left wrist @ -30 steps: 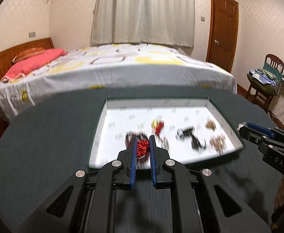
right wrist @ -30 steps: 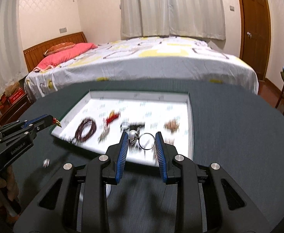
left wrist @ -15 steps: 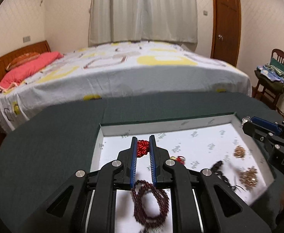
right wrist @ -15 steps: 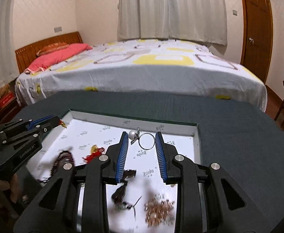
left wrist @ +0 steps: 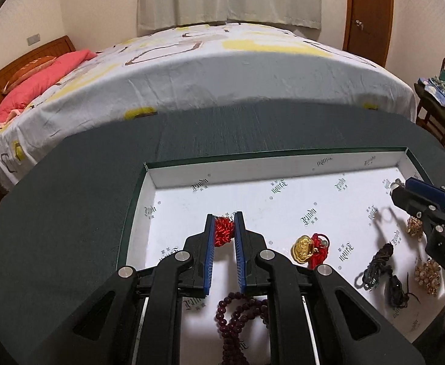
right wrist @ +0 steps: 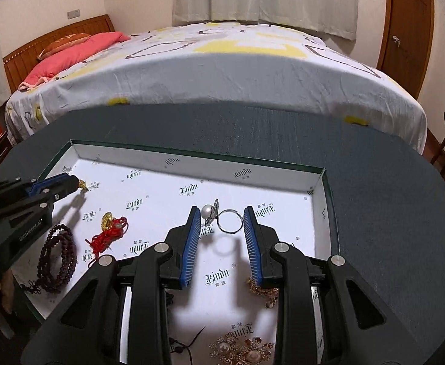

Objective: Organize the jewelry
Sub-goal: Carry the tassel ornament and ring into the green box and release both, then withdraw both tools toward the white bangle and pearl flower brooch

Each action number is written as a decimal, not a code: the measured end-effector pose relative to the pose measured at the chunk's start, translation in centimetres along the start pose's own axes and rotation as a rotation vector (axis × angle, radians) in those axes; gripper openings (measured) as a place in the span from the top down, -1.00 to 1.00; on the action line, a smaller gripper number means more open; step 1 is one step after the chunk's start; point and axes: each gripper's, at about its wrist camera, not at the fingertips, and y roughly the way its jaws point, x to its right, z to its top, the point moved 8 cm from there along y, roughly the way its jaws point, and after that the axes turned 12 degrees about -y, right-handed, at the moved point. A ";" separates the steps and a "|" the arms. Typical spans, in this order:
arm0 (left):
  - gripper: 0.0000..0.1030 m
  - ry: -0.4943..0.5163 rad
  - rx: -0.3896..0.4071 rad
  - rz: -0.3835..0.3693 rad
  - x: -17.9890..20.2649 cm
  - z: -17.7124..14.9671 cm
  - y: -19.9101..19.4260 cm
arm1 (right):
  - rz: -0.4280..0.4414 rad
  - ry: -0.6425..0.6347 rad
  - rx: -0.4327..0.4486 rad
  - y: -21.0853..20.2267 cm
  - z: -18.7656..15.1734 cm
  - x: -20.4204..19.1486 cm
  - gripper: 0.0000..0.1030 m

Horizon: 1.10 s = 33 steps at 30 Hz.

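Observation:
A white-lined tray [left wrist: 274, 167] with a green rim [right wrist: 192, 152] lies on the dark table. My left gripper [left wrist: 224, 219] is shut on a red knotted ornament [left wrist: 224, 232] and hangs over the tray's left part; the right wrist view shows it too [right wrist: 70, 182]. My right gripper [right wrist: 222, 213] is shut on a silver pearl ring [right wrist: 224, 217], held above the tray's right part; in the left wrist view it enters from the right [left wrist: 405, 187]. In the tray lie a gold charm on red cord [left wrist: 306, 248], a dark red bead bracelet [right wrist: 58, 258], a dark cord piece [left wrist: 380, 261] and gold brooches [right wrist: 246, 349].
The round dark table [left wrist: 70, 213] stands right against a bed [left wrist: 222, 70] with a white and yellow sheet. A wooden door [right wrist: 411, 24] and a chair [left wrist: 444, 91] with clothes are at the right. The tray's upper half holds no jewelry.
Both grippers have moved forward and down over the tray with their pieces still held. The jewelry in the tray has slid from ahead of the fingers to beneath and beside them.

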 end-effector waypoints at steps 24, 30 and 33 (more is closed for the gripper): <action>0.04 -0.099 0.160 -0.050 -1.7 -3.1 -9.5 | 0.003 0.002 0.149 -9.4 -3.1 -2.7 -0.03; 0.04 -0.130 0.154 -0.017 -3.5 -6.5 -12.7 | 0.028 -0.003 0.143 -12.0 -6.6 -5.1 -0.10; 0.03 -0.124 0.140 -0.003 -4.2 -8.1 -13.6 | 0.041 -0.006 0.126 -12.4 -8.3 -6.3 -0.10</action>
